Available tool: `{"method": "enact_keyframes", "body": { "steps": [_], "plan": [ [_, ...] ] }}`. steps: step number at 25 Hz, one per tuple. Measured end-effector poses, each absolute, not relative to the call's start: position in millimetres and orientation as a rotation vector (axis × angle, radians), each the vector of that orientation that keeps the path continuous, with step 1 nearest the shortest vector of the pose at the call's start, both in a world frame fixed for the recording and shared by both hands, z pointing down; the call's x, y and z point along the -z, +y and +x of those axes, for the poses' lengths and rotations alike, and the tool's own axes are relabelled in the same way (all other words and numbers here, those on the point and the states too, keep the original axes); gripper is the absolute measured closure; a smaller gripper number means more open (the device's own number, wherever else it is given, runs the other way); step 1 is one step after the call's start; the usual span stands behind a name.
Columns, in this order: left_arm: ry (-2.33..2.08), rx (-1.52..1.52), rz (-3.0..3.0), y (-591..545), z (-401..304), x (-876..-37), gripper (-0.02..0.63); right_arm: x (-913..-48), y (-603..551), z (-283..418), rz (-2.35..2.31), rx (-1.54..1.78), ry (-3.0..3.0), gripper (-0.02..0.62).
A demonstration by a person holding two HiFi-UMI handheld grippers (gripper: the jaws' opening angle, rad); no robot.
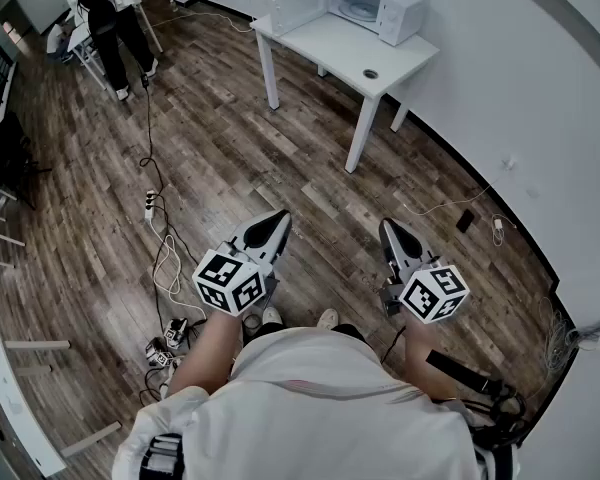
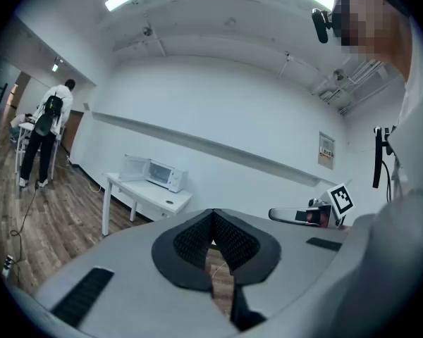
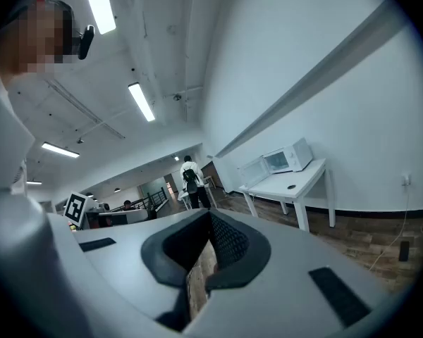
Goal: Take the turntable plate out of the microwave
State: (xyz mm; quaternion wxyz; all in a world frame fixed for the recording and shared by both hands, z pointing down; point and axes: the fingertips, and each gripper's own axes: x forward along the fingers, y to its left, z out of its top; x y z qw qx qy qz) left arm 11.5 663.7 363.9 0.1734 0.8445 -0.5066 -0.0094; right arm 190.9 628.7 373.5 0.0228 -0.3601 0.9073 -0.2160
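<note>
Across a wide wood-plank floor (image 1: 230,158), well apart from the person wearing the camera, a white table (image 1: 325,46) stands against a pale wall. Everything else is placed from that table.

On the table's far end, by the wall, sits a white microwave (image 1: 385,10). Its door (image 1: 298,3) hangs open on the side away from the wall, so the cavity faces out towards the room. The turntable plate should be lying flat inside that cavity, but it is too small and pale here to make out. Being round, it would have no long axis to line up with. A small dark round spot (image 1: 370,73) marks the bare tabletop in front of the microwave.

Off to the left of the table, further away, another person (image 1: 105,13) stands with their back turned. A cable (image 1: 165,258) and a power strip (image 1: 150,204) lie on the floor between the table and the wearer.

Near the wearer's body, far short of the table, both tools point roughly level towards it. The left gripper (image 1: 277,218) has its fingers (image 2: 190,241) pressed together on nothing. The right gripper (image 1: 389,228) also has its fingers (image 3: 229,241) pressed together and empty.

The microwave lies straight ahead of both. The right gripper looks better lined up with the cavity, though neither seems clearly nearer. Walking up to the table comes first.
</note>
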Motion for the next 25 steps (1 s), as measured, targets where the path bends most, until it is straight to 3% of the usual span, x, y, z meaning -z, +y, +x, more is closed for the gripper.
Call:
{"method": "enact_keyframes", "body": {
  "steps": [9,25],
  "plan": [
    [-1.484,-0.016,2.367,642,62,-372,0.595,-401,592,234,-1.049,0.781,2.814,0.592],
    [-1.442,0.078,2.363,567,68,-379,0.595,-404,530,248,-1.083,0.753,2.854,0.592]
  ]
}}
